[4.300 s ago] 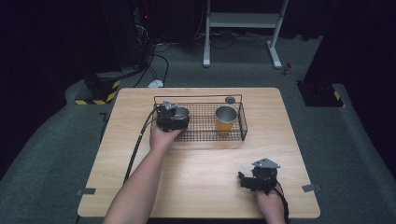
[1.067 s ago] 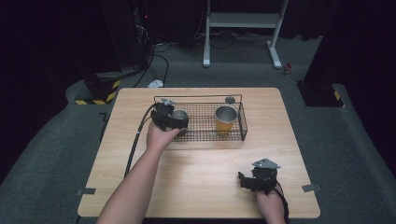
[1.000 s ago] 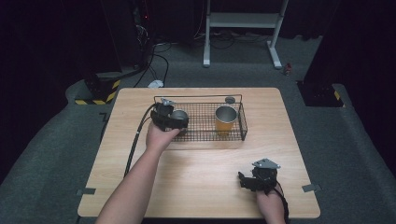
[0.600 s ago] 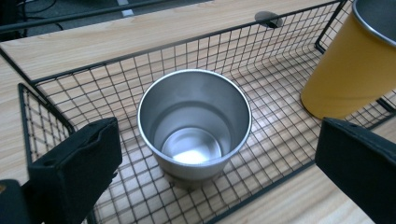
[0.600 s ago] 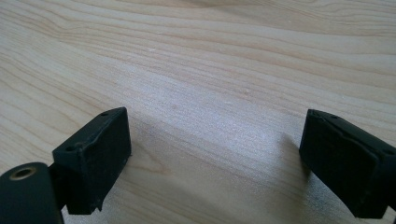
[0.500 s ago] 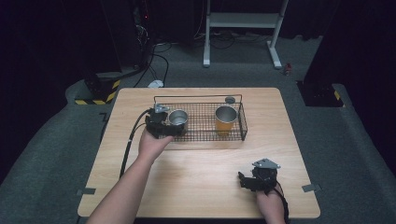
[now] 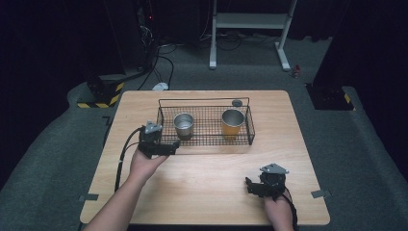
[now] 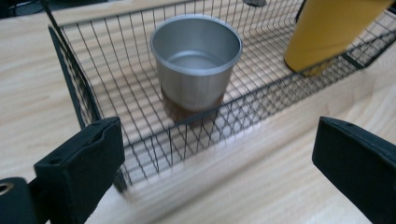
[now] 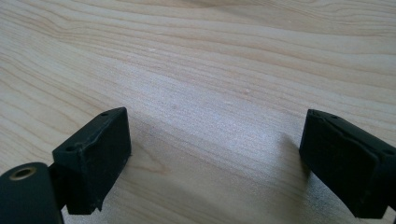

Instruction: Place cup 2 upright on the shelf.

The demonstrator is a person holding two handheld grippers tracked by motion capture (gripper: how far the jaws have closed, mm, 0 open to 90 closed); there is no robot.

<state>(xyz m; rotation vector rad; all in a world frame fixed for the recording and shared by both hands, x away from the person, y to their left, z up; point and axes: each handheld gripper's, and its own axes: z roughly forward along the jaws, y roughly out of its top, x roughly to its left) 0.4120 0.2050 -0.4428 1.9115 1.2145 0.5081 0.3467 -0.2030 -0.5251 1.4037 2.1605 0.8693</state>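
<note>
1. A person is sitting at the near side of a wooden table (image 7: 202,192), holding a two-jaw gripper in each hand.

2. A black wire basket (image 7: 204,140) is standing on the far half of the table, a little left of its middle.

3. A steel cup (image 7: 183,125) is standing upright and empty in the left part of the basket, mouth up.

4. An orange cup (image 7: 233,123) is standing in the right part of the basket, well apart from the steel cup.

5. A small dark round thing (image 7: 236,103) is lying on the table just beyond the basket's far right corner; what it is cannot be told.

6. The left gripper (image 7: 169,148) is hovering just outside the basket's near left corner, pointing right along its near wall.

7. Its jaws are standing wide, though they have just been closing a little, and nothing is lying between them.

8. In the left gripper view, the steel cup (image 8: 196,60) is sitting behind the basket's wire wall (image 8: 187,135), and the orange cup (image 8: 327,32) is rising at the upper right.

9. The right gripper (image 7: 249,185) is resting on the near right part of the table, well apart from the basket.

10. Its jaws are also standing wide apart, with bare wood (image 9: 210,93) between them.
</note>
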